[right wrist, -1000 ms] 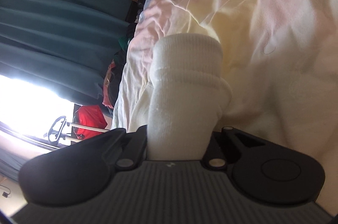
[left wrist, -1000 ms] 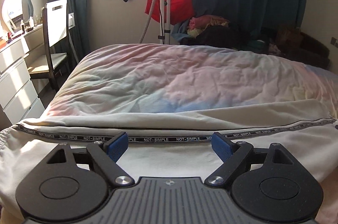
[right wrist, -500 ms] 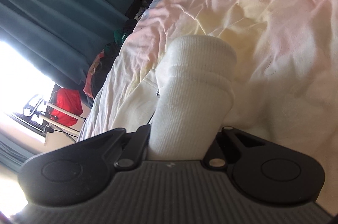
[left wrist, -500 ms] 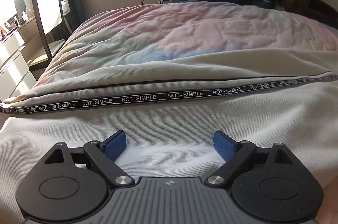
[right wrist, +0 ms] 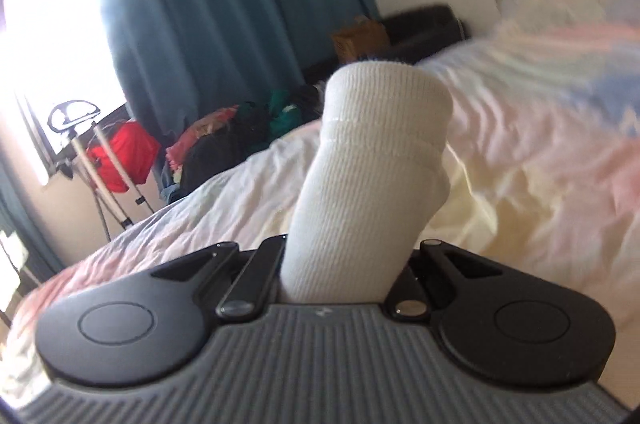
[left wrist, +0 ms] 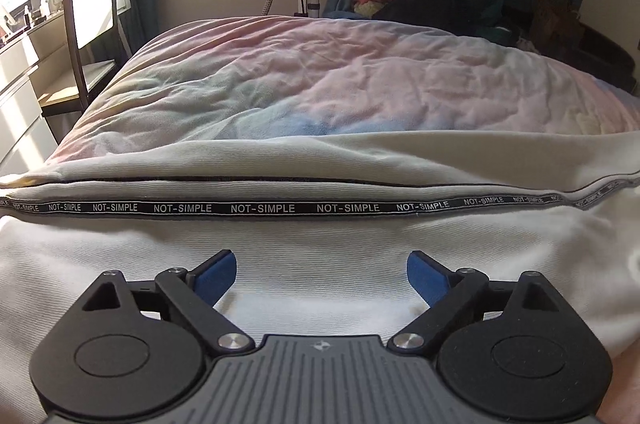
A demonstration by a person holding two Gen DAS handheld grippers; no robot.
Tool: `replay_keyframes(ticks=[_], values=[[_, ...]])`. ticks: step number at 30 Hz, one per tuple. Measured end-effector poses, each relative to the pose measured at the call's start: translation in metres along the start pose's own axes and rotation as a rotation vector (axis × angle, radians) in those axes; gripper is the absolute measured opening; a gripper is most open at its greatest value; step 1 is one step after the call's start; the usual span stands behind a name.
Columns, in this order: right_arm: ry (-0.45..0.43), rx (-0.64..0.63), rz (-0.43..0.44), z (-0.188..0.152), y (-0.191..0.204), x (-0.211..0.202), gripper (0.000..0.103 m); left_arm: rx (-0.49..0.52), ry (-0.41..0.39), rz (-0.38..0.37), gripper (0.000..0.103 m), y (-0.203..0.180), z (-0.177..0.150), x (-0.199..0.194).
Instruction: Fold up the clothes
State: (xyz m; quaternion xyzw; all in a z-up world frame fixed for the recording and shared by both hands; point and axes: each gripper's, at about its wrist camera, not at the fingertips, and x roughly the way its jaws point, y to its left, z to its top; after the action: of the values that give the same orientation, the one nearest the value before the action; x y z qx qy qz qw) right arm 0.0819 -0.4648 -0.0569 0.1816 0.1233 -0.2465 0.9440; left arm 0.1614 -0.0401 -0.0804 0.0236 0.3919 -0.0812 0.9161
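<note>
Hovering wide open and empty at lower centre over the white garment point(left wrist: 320, 256) on the bed point(left wrist: 340, 79), the left gripper point(left wrist: 320, 278) risks bunching cloth, while the right gripper point(right wrist: 340, 288), clamped on its ribbed cuff point(right wrist: 372, 175), could drag it askew

Cream garment point(left wrist: 320, 252) (black lettered tape point(left wrist: 264, 208)) on a pastel-blotched duvet point(left wrist: 320, 79).

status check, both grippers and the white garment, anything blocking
Left gripper open over white garment, jaws just widened, nothing between them. Right gripper shut on ribbed cuff, lifted above bedspread. Nothing in the way.
</note>
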Motion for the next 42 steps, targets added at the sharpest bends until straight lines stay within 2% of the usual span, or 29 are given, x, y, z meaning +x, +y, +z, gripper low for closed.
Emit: replay_keyframes(ticks=[2,6,9,13,14,16,19,22,24,26,28,30,33,36,37,38,40,42], values=[[-0.063,-0.188,0.051,-0.006,0.041,-0.022,0.010,-0.047,-0.006,-0.005,0.094,0.010,0.003,-0.006],[-0.135,-0.488,0.199,-0.045,0.113,-0.063,0.010,-0.146,-0.002,-0.044,0.095,0.030,0.005,-0.017],[-0.077,-0.665,0.336,-0.097,0.154,-0.083,0.010,-0.217,-0.012,-0.070,0.095,0.045,0.004,-0.026],[0.108,-0.964,0.475,-0.187,0.197,-0.095,0.010,-0.250,-0.023,-0.087,0.095,0.055,0.003,-0.032],[0.120,-1.032,0.484,-0.204,0.204,-0.099,0.010,-0.264,-0.021,-0.098,0.095,0.057,0.003,-0.032],[0.074,-1.103,0.456,-0.218,0.209,-0.104,0.011,-0.279,-0.025,-0.114,0.095,0.059,0.003,-0.034],[0.117,-0.968,0.478,-0.196,0.205,-0.101,0.010,-0.292,-0.043,-0.142,0.095,0.061,0.004,-0.037],[0.092,-0.903,0.499,-0.187,0.219,-0.115,0.011,-0.319,-0.077,-0.179,0.095,0.064,0.005,-0.041],[0.088,-0.836,0.560,-0.184,0.231,-0.126,0.011,-0.342,-0.113,-0.198,0.095,0.068,0.006,-0.047],[0.121,-0.776,0.611,-0.191,0.242,-0.130,0.011,-0.357,-0.144,-0.216,0.095,0.072,0.006,-0.052],[0.169,-0.751,0.607,-0.204,0.250,-0.123,0.012,-0.363,-0.154,-0.218,0.096,0.075,0.006,-0.053],[0.176,-0.748,0.596,-0.213,0.250,-0.116,0.013,-0.366,-0.154,-0.211,0.096,0.077,0.006,-0.052],[0.210,-0.746,0.624,-0.203,0.250,-0.117,0.018,-0.370,-0.155,-0.202,0.096,0.080,0.007,-0.051],[0.366,-0.588,0.701,-0.179,0.236,-0.108,0.029,-0.357,-0.159,-0.211,0.096,0.081,0.009,-0.052],[0.428,-0.512,0.732,-0.171,0.229,-0.104,0.040,-0.349,-0.160,-0.209,0.096,0.081,0.009,-0.052],[0.495,-0.426,0.774,-0.165,0.221,-0.099,0.062,-0.345,-0.158,-0.205,0.096,0.081,0.009,-0.051],[0.584,-0.286,0.831,-0.154,0.206,-0.096,0.085,-0.338,-0.155,-0.198,0.096,0.081,0.008,-0.050],[0.607,-0.229,0.829,-0.144,0.198,-0.101,0.085,-0.331,-0.152,-0.190,0.096,0.081,0.007,-0.050]])
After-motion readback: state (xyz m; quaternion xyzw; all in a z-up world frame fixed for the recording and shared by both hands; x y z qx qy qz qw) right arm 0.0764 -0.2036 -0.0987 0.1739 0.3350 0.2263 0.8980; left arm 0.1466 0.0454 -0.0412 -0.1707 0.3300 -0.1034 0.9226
